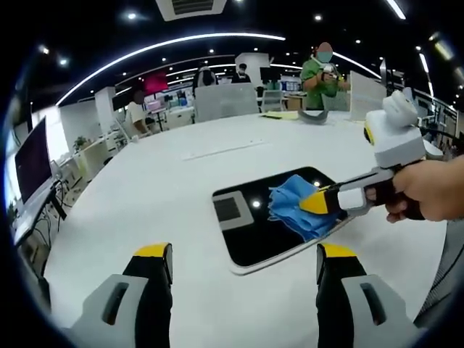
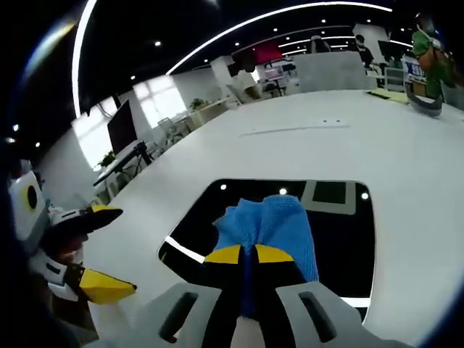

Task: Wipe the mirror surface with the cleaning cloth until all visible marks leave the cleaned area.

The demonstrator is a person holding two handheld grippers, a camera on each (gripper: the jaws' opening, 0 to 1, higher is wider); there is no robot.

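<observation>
Tongs first: my right tongs (image 2: 246, 255) are squeezed tight on the blue cleaning cloth (image 2: 272, 228), with the two yellow tips almost touching and the cloth pinched between them. In the left gripper view I see the same right tongs (image 1: 322, 201) come in from the right, with my hand (image 1: 428, 190) around the handle, pressing the cloth (image 1: 297, 206) down on the mirror (image 1: 250, 239).

My left tongs (image 1: 235, 254) are let go and spread wide, with nothing between them. They hang above the white surface (image 1: 145, 188), just in front of the mirror's near edge. In the right gripper view my left tongs (image 2: 98, 250) show at the left, also spread apart.

I see the mirror (image 2: 210, 210) lying flat on the surface (image 2: 406, 145). It is dark with a pale rim, and small ceiling lights shine in it. The cloth sits near the mirror's right edge in the left gripper view.

Far behind, a person in green (image 1: 319, 76) stands by some desks.
</observation>
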